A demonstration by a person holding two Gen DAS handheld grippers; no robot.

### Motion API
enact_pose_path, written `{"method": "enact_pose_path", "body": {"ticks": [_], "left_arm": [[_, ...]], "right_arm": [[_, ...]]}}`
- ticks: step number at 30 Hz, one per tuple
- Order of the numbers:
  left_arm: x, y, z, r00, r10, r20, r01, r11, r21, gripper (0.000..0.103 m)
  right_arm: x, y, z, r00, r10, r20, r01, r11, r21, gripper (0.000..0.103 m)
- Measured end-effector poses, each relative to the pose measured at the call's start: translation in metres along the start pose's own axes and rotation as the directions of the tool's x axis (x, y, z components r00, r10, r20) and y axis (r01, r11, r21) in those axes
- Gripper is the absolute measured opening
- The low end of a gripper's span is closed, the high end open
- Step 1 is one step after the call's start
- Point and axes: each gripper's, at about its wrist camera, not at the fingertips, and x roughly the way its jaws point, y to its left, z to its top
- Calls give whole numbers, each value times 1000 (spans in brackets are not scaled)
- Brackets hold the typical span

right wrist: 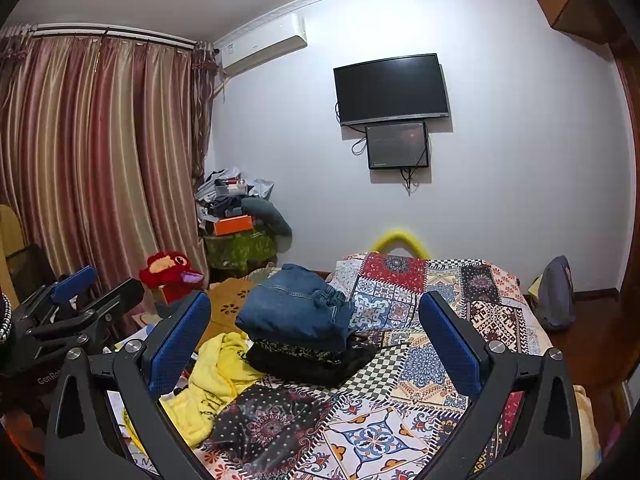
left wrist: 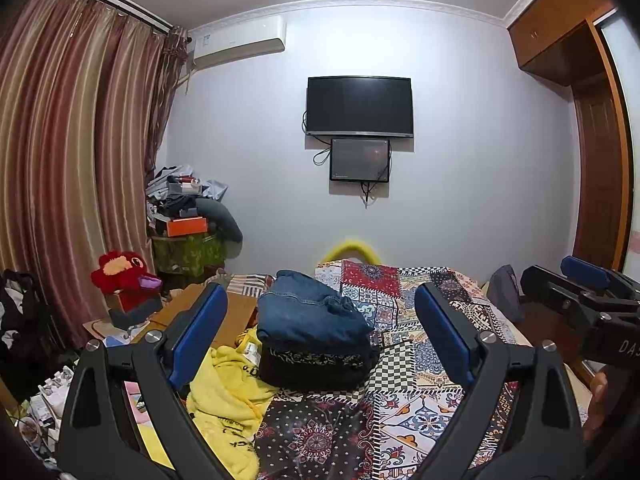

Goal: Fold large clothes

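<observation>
Apparently idle, both tools gaping, left tool, right tool, folded jeans stacked

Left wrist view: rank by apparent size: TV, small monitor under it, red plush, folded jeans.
1. Folded jeans, though they sit nearest the camera.
2. TV, close to the jeans in apparent size.
3. Red plush and small monitor: too alike to rank.

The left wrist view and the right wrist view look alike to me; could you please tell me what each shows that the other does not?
Only the left wrist view shows the right gripper at its right edge and a full wooden wardrobe. Only the right wrist view shows the left gripper at its left edge. Both share the folded jeans stacked on dark clothes, the yellow garment, the patterned bedspread and the TV.
</observation>
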Motion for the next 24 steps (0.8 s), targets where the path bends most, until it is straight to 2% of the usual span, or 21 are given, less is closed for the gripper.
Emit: {"method": "enact_pose_path", "body": {"ticks": [24], "left_arm": [[11, -1, -5, 998, -40, -39, 39, 999, -20, 95]], "right_arm": [[3, 0, -1, 1000, -18, -1, 18, 1000, 18, 103]]}}
